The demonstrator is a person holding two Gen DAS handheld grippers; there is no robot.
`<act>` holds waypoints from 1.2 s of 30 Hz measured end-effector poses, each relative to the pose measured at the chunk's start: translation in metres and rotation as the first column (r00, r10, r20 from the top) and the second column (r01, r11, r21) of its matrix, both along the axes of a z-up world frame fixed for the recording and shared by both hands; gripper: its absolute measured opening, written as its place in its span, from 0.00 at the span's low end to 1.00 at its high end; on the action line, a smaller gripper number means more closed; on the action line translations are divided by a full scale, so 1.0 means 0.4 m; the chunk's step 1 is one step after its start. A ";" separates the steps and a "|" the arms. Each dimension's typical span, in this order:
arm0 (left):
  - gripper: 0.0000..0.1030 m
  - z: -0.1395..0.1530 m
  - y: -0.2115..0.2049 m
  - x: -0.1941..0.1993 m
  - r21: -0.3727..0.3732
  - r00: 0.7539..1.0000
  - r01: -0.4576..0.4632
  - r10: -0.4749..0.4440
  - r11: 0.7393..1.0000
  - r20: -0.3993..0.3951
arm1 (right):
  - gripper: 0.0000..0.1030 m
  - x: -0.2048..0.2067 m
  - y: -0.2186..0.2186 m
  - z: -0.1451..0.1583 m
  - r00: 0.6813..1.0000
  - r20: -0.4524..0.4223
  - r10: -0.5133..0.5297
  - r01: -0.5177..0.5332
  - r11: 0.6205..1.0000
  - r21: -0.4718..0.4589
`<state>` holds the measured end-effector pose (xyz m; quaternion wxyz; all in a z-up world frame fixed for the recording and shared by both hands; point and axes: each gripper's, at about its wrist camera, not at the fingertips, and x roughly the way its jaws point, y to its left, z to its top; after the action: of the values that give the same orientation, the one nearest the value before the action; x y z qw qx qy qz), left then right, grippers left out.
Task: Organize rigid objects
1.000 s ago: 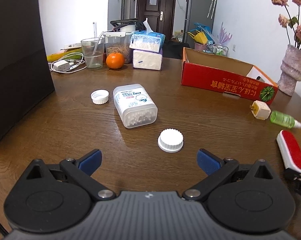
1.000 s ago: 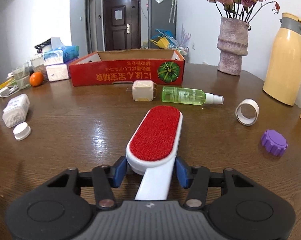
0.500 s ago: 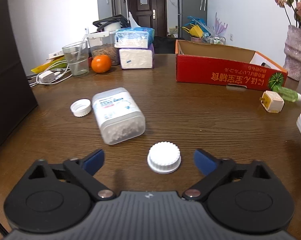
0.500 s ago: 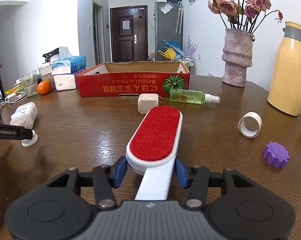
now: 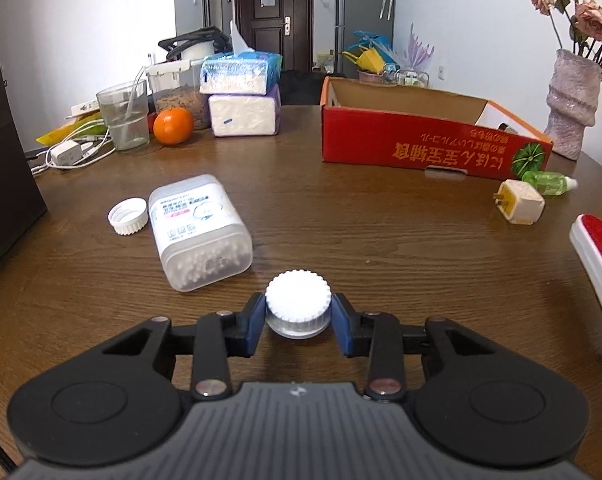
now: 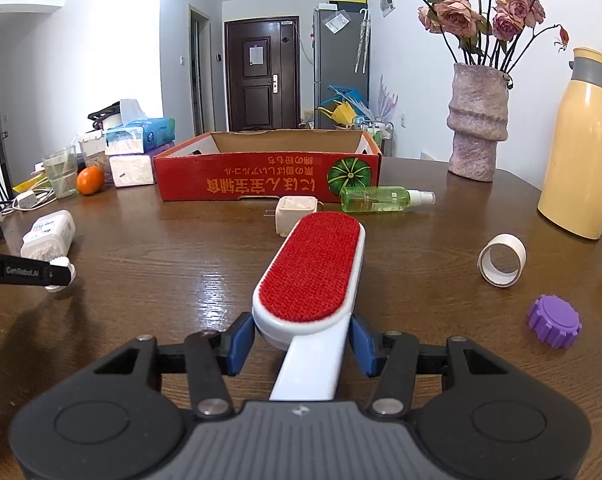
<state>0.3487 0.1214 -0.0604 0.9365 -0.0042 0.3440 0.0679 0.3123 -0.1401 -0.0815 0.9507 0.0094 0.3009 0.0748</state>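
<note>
My left gripper (image 5: 298, 322) is shut on a white ribbed bottle cap (image 5: 298, 304) just above the brown table. A cotton-swab box (image 5: 199, 229) lies just beyond it, with a second white cap (image 5: 128, 215) to its left. My right gripper (image 6: 301, 338) is shut on a red-and-white lint brush (image 6: 311, 270), held above the table. The red cardboard box (image 6: 267, 180) stands open at the back. The left gripper's finger also shows in the right wrist view (image 6: 25, 273).
A cream plug adapter (image 6: 295, 214), a green spray bottle (image 6: 381, 199), a tape roll (image 6: 501, 260) and a purple cap (image 6: 555, 321) lie on the table. A vase (image 6: 477, 120), a yellow flask (image 6: 581, 148), tissue packs (image 5: 243, 100), an orange (image 5: 173, 126) and a glass (image 5: 123, 120) stand behind.
My left gripper moved forward to the white cap and shut on it. My right gripper kept hold of the lint brush and lifted it slightly.
</note>
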 end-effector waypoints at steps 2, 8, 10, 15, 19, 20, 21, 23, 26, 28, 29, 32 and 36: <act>0.36 0.010 -0.008 -0.003 -0.003 1.000 0.008 -0.008 1.000 0.010 | 0.50 0.002 0.000 0.003 1.000 0.004 0.001 -0.001 1.000 -0.001; 0.36 0.045 -0.046 0.003 -0.003 0.999 0.039 -0.039 0.999 0.038 | 0.50 0.012 -0.007 0.016 1.000 0.021 -0.003 0.003 1.000 -0.004; 0.36 0.054 -0.060 0.008 0.000 0.998 0.052 -0.052 0.999 0.045 | 0.50 0.018 -0.012 0.022 1.000 0.025 -0.004 0.004 1.000 -0.004; 0.36 0.073 -0.092 0.028 -0.006 0.996 0.067 -0.067 0.998 0.058 | 0.50 0.034 -0.019 0.037 0.999 0.038 0.001 0.000 1.000 -0.004; 0.36 0.084 -0.112 0.044 -0.013 0.995 0.075 -0.074 0.997 0.067 | 0.50 0.050 -0.022 0.046 0.999 0.045 0.005 -0.005 1.000 -0.004; 0.36 0.086 -0.115 0.049 -0.014 0.995 0.075 -0.074 0.997 0.068 | 0.50 0.056 -0.022 0.048 0.999 0.046 0.007 -0.007 1.000 -0.004; 0.36 0.089 -0.119 0.055 -0.017 0.995 0.075 -0.074 0.997 0.069 | 0.50 0.060 -0.023 0.050 0.999 0.047 0.010 -0.010 1.000 -0.004; 0.36 0.094 -0.125 0.065 -0.021 0.995 0.076 -0.075 0.997 0.073 | 0.50 0.071 -0.022 0.056 0.999 0.052 0.016 -0.015 1.000 -0.005; 0.36 0.104 -0.133 0.079 -0.027 0.994 0.079 -0.076 0.997 0.083 | 0.50 0.088 -0.019 0.065 0.998 0.060 0.022 -0.022 1.000 -0.004; 0.36 0.111 -0.136 0.088 -0.031 0.993 0.079 -0.076 0.996 0.089 | 0.50 0.099 -0.016 0.072 0.997 0.068 0.025 -0.025 1.000 -0.004; 0.36 0.114 -0.138 0.093 -0.032 0.993 0.080 -0.077 0.996 0.092 | 0.50 0.104 -0.013 0.075 0.997 0.070 0.027 -0.026 1.000 -0.004; 0.36 0.123 -0.143 0.109 -0.029 0.992 0.080 -0.077 0.996 0.100 | 0.50 0.123 -0.011 0.084 0.996 0.078 0.034 -0.034 0.999 -0.002; 0.36 0.135 -0.146 0.128 -0.034 0.991 0.079 -0.075 0.996 0.111 | 0.50 0.148 -0.005 0.096 0.995 0.090 0.038 -0.038 0.999 0.003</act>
<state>0.3999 0.0629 -0.0066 0.9556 -0.0126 0.2932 0.0247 0.3716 -0.1420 -0.0432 0.9616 0.0026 0.2577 0.0940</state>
